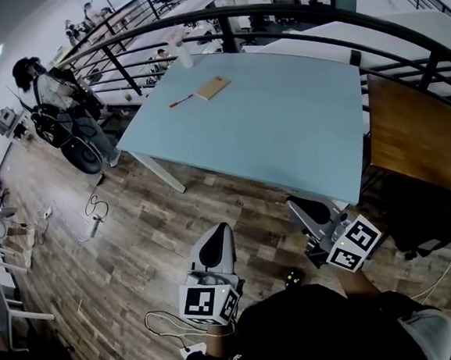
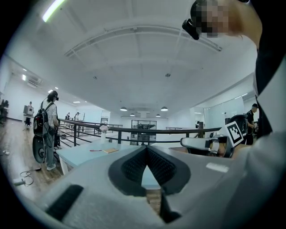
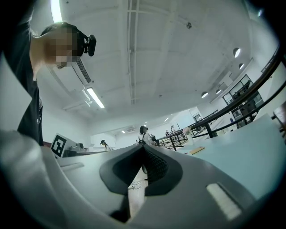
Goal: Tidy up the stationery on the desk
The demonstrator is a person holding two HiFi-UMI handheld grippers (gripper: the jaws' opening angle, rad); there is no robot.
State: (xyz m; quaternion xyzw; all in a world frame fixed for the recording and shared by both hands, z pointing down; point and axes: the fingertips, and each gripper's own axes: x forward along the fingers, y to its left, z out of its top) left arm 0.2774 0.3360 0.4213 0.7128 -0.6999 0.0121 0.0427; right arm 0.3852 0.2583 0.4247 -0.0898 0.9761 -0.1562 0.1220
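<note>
Left tongs (image 1: 223,229) and right tongs (image 1: 293,204), pressed together, point roughly level at the tabletop (image 1: 284,131); notebook (image 1: 213,88) and red pen (image 1: 180,102) lie far ahead.

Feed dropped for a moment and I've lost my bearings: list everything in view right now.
Desk: one, light blue, ahead of the person.
Pen: one, red, far left part of the desk.
Notebook: one, tan, beside the pen on its right.
Bottle: one, white, desk's far left corner; too small to tell more.
Railing: one, black, behind the desk.
Table: one, brown wood, right of the desk.
Bystander: one, dark clothes, on the floor left of the desk.
Cable: one, dark, on the floor by the desk's left leg.
Left tongs: grey-white, shut, empty, short of the desk.
Right tongs: grey-white, shut, empty, near the desk's near edge.
</note>
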